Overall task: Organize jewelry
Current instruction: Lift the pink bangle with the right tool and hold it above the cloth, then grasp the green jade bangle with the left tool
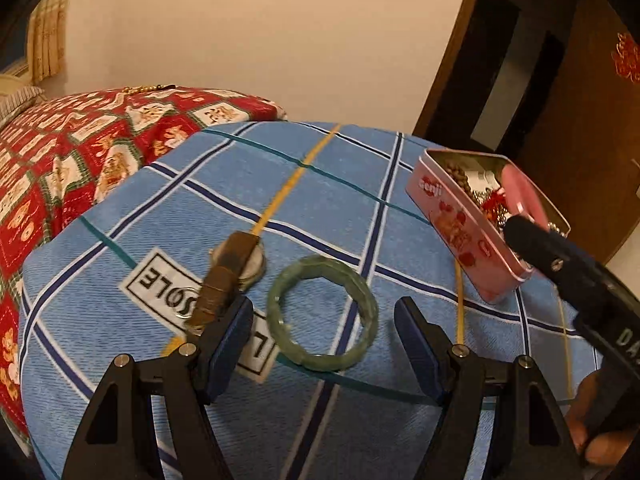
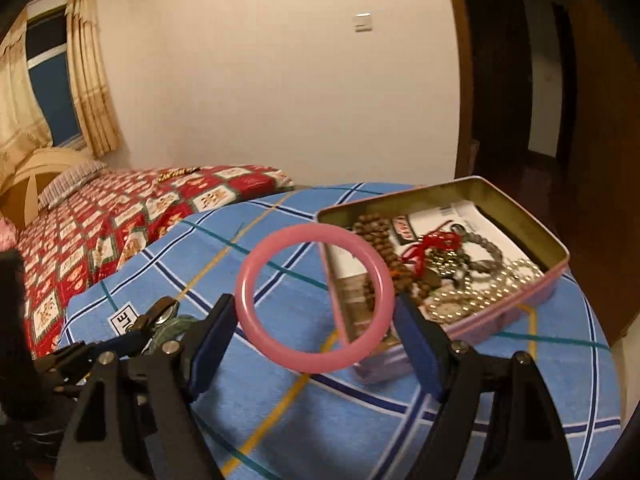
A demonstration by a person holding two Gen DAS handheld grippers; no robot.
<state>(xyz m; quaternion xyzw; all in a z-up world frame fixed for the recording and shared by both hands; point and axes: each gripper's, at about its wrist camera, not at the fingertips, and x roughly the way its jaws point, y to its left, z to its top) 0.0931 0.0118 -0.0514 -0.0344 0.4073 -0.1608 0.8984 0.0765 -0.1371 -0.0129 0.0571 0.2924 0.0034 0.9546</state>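
Note:
A green bangle point(image 1: 322, 317) lies flat on the blue checked cloth point(image 1: 328, 184), between the open fingers of my left gripper point(image 1: 324, 340). A watch with a brown strap point(image 1: 230, 276) lies just left of it. My right gripper point(image 2: 316, 316) is shut on a pink bangle point(image 2: 315, 305), held upright in the air at the near left edge of the pink tin point(image 2: 532, 292). The tin is open and holds bead strings, a pearl chain and a red cord. The tin also shows in the left wrist view point(image 1: 460, 232) with the right gripper's finger over its near corner.
A bed with a red patterned quilt point(image 2: 120, 232) lies to the left, with a gold chain point(image 2: 176, 173) on its far part. A wooden door frame point(image 2: 464, 80) stands behind the tin. The cloth's edge drops off to the right of the tin.

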